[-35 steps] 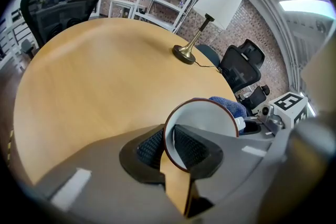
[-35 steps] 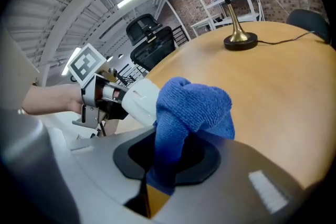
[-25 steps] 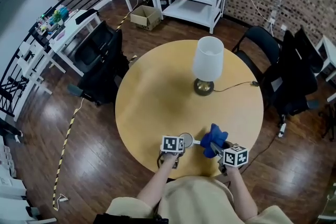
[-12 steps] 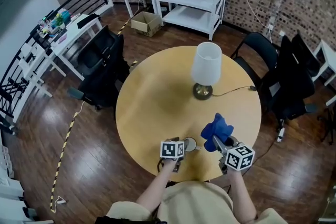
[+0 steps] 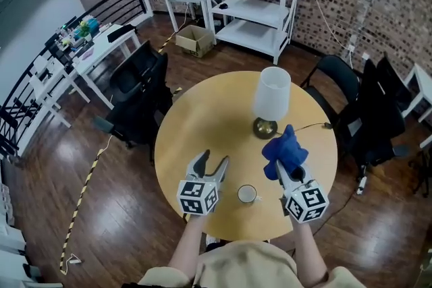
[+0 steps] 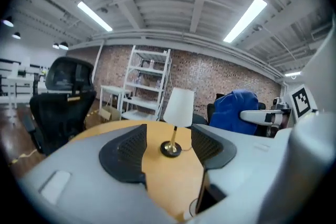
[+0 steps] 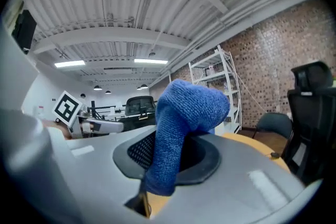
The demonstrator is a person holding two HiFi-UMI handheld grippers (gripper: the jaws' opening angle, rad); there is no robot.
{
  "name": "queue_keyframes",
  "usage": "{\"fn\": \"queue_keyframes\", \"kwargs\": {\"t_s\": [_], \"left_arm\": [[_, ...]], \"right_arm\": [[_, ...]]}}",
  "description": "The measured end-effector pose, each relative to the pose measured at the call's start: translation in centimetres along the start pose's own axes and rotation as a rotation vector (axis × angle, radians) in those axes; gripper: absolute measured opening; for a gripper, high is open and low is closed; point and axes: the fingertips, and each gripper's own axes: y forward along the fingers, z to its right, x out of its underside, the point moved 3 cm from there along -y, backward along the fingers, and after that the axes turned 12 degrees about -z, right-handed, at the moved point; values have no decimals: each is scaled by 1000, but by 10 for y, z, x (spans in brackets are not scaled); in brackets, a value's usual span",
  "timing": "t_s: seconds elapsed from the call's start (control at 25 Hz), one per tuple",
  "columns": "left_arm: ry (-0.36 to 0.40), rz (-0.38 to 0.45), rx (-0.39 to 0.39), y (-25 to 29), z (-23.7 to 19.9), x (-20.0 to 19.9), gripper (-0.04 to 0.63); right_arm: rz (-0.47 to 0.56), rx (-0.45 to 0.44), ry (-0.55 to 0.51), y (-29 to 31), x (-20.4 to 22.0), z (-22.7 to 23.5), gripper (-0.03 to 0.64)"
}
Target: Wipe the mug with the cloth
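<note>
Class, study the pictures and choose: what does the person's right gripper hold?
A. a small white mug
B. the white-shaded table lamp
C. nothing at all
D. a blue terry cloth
D: the right gripper view shows the right gripper shut on the blue terry cloth, which sticks up from between its jaws. The small white mug stands free on the round wooden table.
</note>
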Motion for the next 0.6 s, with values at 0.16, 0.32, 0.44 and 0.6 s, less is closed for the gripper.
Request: {"fn": "queue_keyframes", "kwargs": {"t_s": [0.16, 0.32, 0.44, 0.6], "left_arm": [[95, 148, -40, -30, 3, -46, 260], [135, 221, -71, -48, 7, -70, 260], [155, 240, -78, -55, 7, -81, 261], [163, 253, -74, -57, 9, -85, 261]], "right_arm": [[45, 67, -46, -1, -31, -7, 81], [78, 92, -81, -3, -58, -21, 81], [94, 85, -115, -4, -72, -32, 81], [79, 78, -139, -5, -72, -36, 81]]}}
